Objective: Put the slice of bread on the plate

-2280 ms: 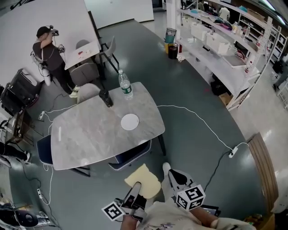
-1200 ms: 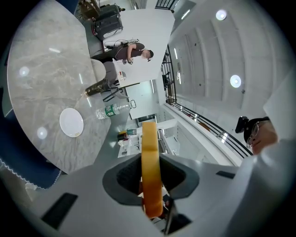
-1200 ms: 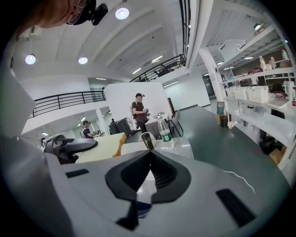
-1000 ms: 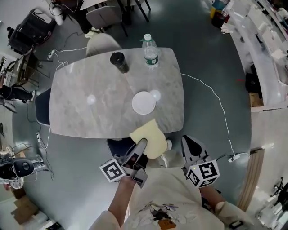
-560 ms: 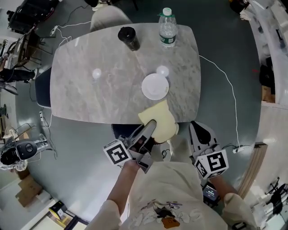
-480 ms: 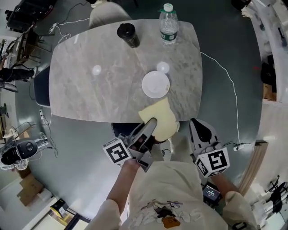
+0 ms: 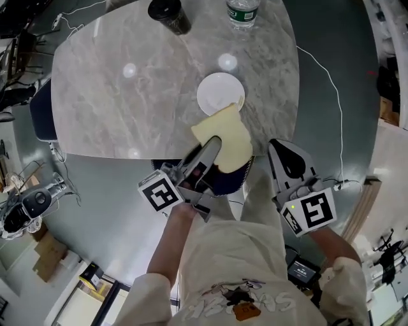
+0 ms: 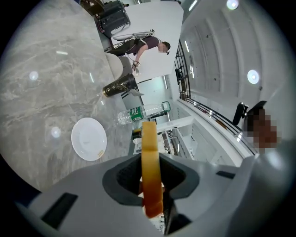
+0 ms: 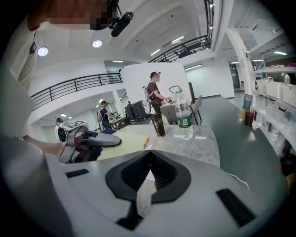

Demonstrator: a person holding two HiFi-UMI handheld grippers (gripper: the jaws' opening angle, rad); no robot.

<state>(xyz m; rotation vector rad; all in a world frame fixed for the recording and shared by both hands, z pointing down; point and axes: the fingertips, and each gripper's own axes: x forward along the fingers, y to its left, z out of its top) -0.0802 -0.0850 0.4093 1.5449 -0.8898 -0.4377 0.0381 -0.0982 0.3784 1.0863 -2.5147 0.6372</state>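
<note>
Hanging flat over the near edge of the table (image 7: 127, 108), the slice of bread (image 7: 231, 135) is pinched by one side in the left gripper (image 7: 213, 145). The jaws clamp across its thickness, so most of it juts free towards the plate (image 7: 215, 89). From above, its far corner overlaps the plate's near rim, though I can't tell whether they touch. I reckon that grip lets the slice be laid down without the jaws meeting the plate. The right gripper (image 7: 284, 153) hangs beside it, jaws closed on nothing, out of the way. A dark cup (image 7: 168, 14) and a water bottle (image 7: 242, 11) stand at the table's far side.
</note>
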